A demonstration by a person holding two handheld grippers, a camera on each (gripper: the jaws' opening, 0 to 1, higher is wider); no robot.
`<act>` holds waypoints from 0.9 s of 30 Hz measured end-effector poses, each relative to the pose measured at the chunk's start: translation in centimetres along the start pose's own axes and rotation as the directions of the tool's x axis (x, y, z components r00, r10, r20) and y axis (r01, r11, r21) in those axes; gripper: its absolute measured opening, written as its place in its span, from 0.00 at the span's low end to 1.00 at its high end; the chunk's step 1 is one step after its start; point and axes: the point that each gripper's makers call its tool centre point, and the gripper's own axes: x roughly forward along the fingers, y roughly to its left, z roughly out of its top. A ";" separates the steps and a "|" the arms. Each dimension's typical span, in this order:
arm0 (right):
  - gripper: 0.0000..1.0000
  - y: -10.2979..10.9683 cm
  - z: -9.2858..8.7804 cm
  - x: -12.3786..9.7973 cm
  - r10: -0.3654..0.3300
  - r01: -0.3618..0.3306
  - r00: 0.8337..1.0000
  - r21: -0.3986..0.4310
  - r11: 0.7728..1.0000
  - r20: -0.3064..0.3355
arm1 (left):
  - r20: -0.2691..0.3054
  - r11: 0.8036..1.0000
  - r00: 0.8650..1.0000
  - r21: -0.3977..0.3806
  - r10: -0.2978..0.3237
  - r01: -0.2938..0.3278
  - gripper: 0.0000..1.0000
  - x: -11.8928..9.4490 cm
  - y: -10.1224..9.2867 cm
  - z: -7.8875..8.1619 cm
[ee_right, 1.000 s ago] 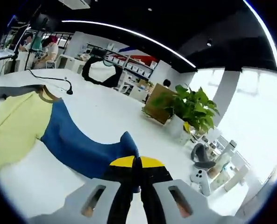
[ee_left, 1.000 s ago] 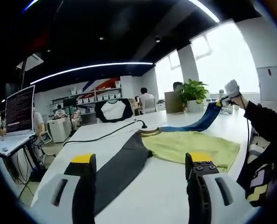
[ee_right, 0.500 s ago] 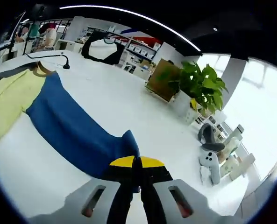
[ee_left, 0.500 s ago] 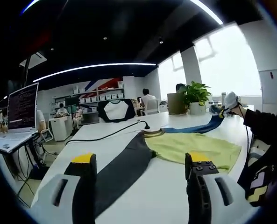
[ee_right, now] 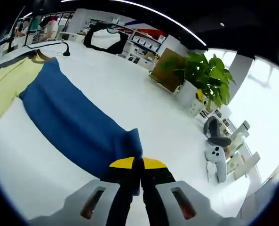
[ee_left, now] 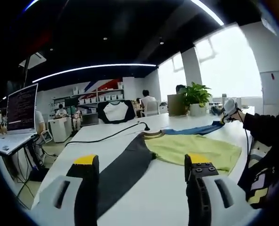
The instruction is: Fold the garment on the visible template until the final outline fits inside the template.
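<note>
A garment lies spread on the white table [ee_left: 144, 188]: a yellow-green body [ee_left: 195, 147], a dark grey sleeve [ee_left: 123, 169] and a blue sleeve [ee_right: 73, 125]. In the left gripper view my left gripper [ee_left: 141, 162] hangs open above the table, over the end of the grey sleeve and holding nothing. My right gripper [ee_right: 137, 165] is shut on the cuff end of the blue sleeve, low over the table. The left gripper view has the right gripper [ee_left: 229, 107] at far right, held by a person's dark-sleeved arm [ee_left: 264, 129], with the blue sleeve [ee_left: 195, 130] stretched out flat.
A black cable [ee_left: 106, 136] runs across the table behind the garment. A potted plant [ee_right: 200, 80], a cardboard box [ee_right: 165, 70] and white controllers [ee_right: 217, 157] stand near the table's far side. A monitor [ee_left: 20, 109] and seated people are at the left.
The right gripper has carried the blue sleeve's cuff outward and down, so the sleeve now lies nearly flat on the table. The left gripper has stayed put and open.
</note>
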 end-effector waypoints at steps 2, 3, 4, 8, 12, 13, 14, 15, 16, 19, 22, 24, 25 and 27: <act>0.02 -0.1 -0.2 0.1 0.006 -0.006 1.000 0.001 1.000 -0.005 | -0.005 1.000 1.000 0.008 -0.001 0.001 0.78 0.0 0.0 -0.1; 0.02 -0.2 -0.3 0.2 0.011 -0.011 1.000 -0.001 1.000 -0.008 | -0.004 1.000 1.000 0.009 -0.001 0.001 0.78 0.0 0.0 -0.1; 0.02 -0.6 -0.5 0.3 0.010 -0.009 1.000 0.026 1.000 -0.018 | -0.002 1.000 1.000 0.006 0.000 0.000 0.78 0.0 0.1 0.0; 0.01 -1.5 -1.4 0.9 -0.002 0.003 0.999 0.007 1.000 -0.052 | 0.003 1.000 1.000 0.007 0.006 -0.006 0.78 -0.1 0.2 0.2; 0.01 -2.2 -2.0 0.8 -0.005 0.007 0.998 0.028 1.000 -0.060 | 0.000 1.000 1.000 0.006 0.010 -0.010 0.79 -0.1 0.3 0.1; 0.02 -2.6 -2.1 0.7 -0.016 0.018 0.998 0.030 0.999 -0.059 | -0.002 1.000 1.000 0.006 0.011 -0.011 0.79 -0.1 0.4 0.1; 0.02 -2.7 -2.1 0.6 -0.021 0.023 0.998 0.030 0.999 -0.057 | -0.002 1.000 1.000 0.007 0.012 -0.012 0.79 -0.2 0.4 0.1; 0.04 -2.8 -1.9 0.5 -0.020 0.021 0.998 0.030 0.999 -0.054 | -0.001 1.000 1.000 0.010 0.011 -0.011 0.79 -0.1 0.4 0.1; 0.06 -2.8 -1.8 0.4 -0.013 0.014 0.999 0.021 1.000 -0.049 | -0.003 1.000 1.000 0.013 0.005 -0.005 0.79 -0.1 0.3 0.1; 0.09 -3.3 -1.2 -0.1 -0.016 0.016 0.999 0.008 1.000 -0.041 | -0.004 1.000 1.000 0.017 0.005 -0.005 0.80 0.0 0.3 0.0; 0.10 -4.2 0.0 -0.9 -0.030 0.030 0.999 0.028 0.999 -0.012 | 0.000 1.000 1.000 0.014 0.006 -0.006 0.83 -0.1 0.3 0.1; 0.13 -4.4 0.7 -1.2 -0.036 0.036 0.999 0.034 0.999 0.009 | 0.002 1.000 1.000 0.017 0.008 -0.008 0.84 -0.1 0.3 0.1; 0.13 -4.3 1.1 -1.3 -0.030 0.029 0.999 0.033 0.999 0.021 | 0.001 1.000 1.000 0.021 0.011 -0.011 0.84 -0.2 0.4 0.1; 0.13 -3.6 1.8 -1.3 0.015 -0.016 0.999 0.023 1.000 0.038 | 0.010 0.999 0.999 0.035 0.038 -0.039 0.84 -0.3 0.9 0.3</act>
